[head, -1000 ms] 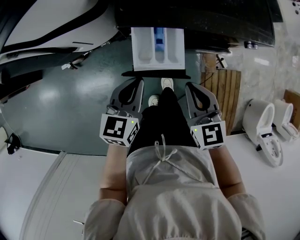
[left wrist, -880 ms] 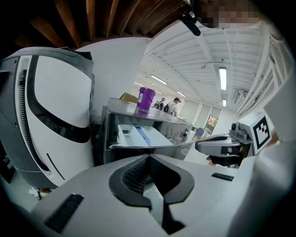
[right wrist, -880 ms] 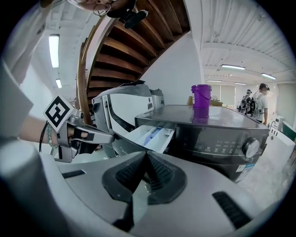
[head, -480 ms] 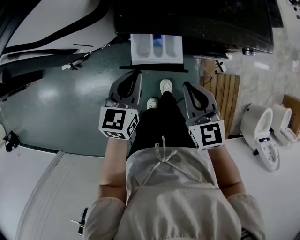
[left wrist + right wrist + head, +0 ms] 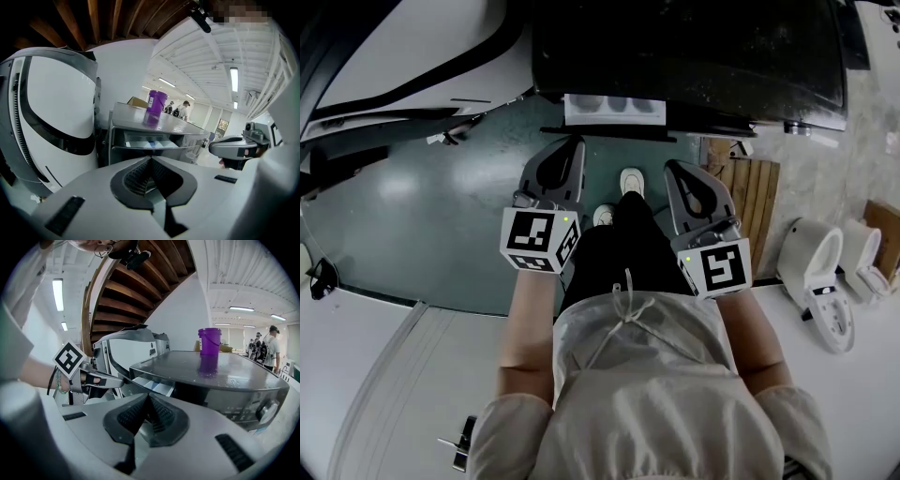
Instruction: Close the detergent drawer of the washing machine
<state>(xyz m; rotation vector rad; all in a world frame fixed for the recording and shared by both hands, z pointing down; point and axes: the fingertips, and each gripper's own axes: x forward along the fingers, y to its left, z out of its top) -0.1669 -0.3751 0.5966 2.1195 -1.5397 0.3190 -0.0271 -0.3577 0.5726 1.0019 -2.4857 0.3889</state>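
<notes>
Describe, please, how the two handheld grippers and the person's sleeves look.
Both the left gripper and right gripper are grey, with tapering jaws lined by dark ribbed pads. Each carries a white cube with black square markers and a small green light. The person wears pale gathered sleeves.

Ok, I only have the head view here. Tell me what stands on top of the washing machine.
Observer: A purple container stands there, upright; the right gripper view shows it.
Operator: Now report the left jaws.
Observer: The left gripper is shut, with nothing between its jaws.
Operator: Give me the other one.
Observer: The right gripper is shut too, and empty.
</notes>
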